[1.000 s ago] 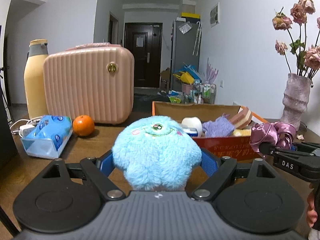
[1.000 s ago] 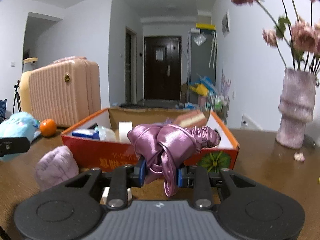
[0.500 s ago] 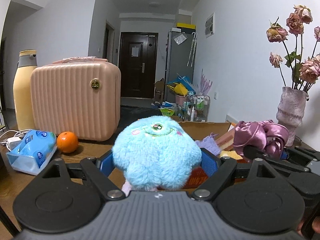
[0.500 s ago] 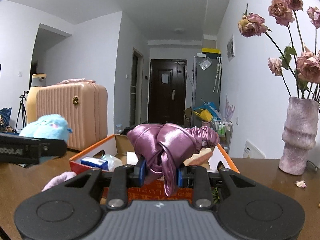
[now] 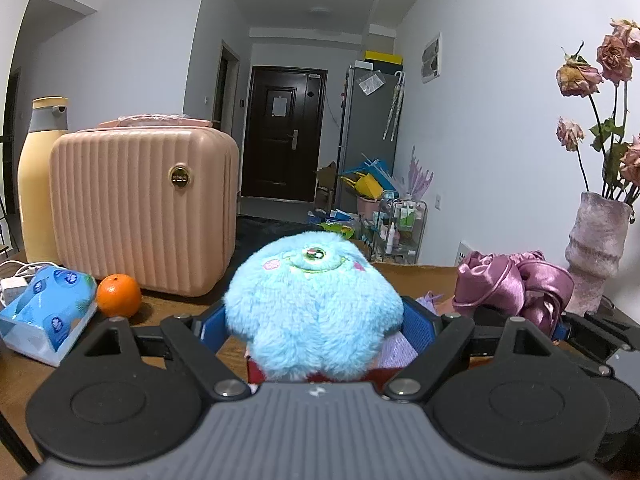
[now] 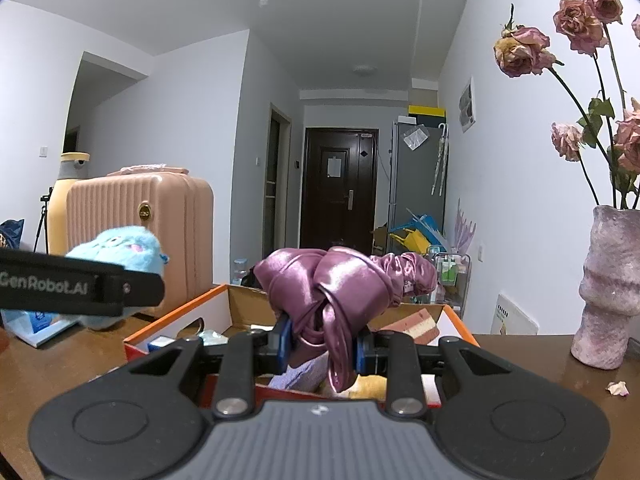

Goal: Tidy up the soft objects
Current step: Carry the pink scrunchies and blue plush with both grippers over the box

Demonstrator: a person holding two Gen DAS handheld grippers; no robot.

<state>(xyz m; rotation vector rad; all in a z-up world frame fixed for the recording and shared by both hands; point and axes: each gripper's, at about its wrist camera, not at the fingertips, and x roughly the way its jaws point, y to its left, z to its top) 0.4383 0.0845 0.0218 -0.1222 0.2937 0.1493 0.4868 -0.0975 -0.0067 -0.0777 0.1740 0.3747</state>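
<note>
Fluffy blue fur fills the left gripper (image 5: 314, 326): its fingers (image 5: 212, 326) are clamped on either side of a round plush toy (image 5: 314, 300), held above the near edge of the orange cardboard box (image 6: 176, 328). To its right, the right gripper (image 6: 320, 346) pinches a shiny purple satin scrunchie (image 6: 340, 284) over the same box, which holds a layered sponge (image 6: 412, 324). On the wooden counter (image 6: 532, 364), a pink case (image 5: 140, 208), an orange (image 5: 119, 295) and a tissue pack (image 5: 44, 312) sit left; a vase (image 6: 610, 288) stands right.

Dim, cool indoor light — sharp focus, soft shadows, strong fisheye bending and dark corners at the edges.
</note>
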